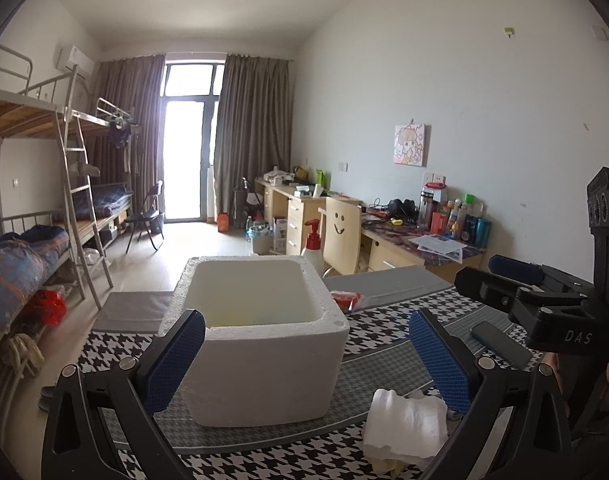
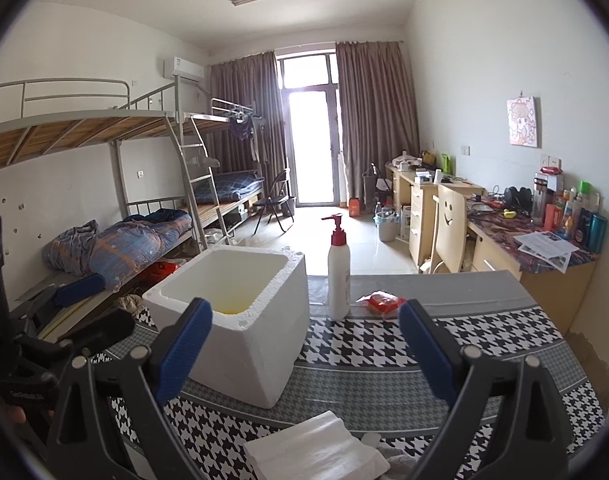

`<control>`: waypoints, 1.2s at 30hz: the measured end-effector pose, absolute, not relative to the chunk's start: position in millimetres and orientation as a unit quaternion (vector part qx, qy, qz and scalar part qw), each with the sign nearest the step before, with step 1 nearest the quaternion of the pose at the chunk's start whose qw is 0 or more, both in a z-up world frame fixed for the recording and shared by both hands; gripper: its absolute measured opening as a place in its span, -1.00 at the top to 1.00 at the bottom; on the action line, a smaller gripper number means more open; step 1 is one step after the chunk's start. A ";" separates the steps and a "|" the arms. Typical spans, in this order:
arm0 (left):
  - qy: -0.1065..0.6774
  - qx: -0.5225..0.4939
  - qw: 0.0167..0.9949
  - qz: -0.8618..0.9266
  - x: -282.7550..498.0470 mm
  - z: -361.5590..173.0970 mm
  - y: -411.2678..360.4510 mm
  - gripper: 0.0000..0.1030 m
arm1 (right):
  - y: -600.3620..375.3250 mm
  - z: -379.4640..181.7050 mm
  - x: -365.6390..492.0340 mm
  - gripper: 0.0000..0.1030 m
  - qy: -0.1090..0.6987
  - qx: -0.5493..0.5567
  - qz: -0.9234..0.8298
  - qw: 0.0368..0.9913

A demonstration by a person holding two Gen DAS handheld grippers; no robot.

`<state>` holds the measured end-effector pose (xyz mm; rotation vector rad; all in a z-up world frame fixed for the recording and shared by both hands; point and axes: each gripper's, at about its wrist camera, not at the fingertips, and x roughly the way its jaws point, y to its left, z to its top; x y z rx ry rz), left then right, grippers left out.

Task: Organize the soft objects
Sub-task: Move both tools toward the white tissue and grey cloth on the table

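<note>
A white foam box [image 1: 260,332] stands open on the houndstooth table cover [image 1: 384,364]; it also shows in the right wrist view [image 2: 240,320], with something yellow at its bottom [image 2: 232,311]. A white soft foam wad [image 1: 404,424] lies near the front edge, by my left gripper's right finger; it shows in the right wrist view [image 2: 316,448] too. My left gripper [image 1: 304,360] is open and empty, in front of the box. My right gripper [image 2: 304,356] is open and empty, right of the box; it shows in the left wrist view [image 1: 500,280].
A white pump bottle with a red top [image 2: 338,276] stands behind the box. A red packet [image 2: 382,304] lies beside it. A dark phone [image 1: 500,344] lies on the table at right. Bunk beds stand left, desks and a chair right.
</note>
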<state>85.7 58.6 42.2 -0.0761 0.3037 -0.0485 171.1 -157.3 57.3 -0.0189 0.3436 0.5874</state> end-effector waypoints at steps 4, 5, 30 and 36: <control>0.152 -0.032 0.988 -0.023 85.6 37.2 54.9 -0.98 | -163.9 54.4 169.2 -0.94 0.164 -0.004 0.284 0.945; 0.152 -0.030 0.988 -0.025 85.1 36.7 54.3 -0.98 | -166.0 53.0 168.5 -0.95 0.163 -0.004 0.281 0.946; 0.176 -0.023 0.981 -0.075 89.6 19.4 22.1 -0.98 | -202.2 30.5 164.4 -0.95 0.181 0.004 0.230 0.956; 0.185 -0.016 0.978 -0.097 88.1 15.5 9.3 -0.98 | -210.9 27.4 163.1 -0.95 0.185 0.011 0.218 0.958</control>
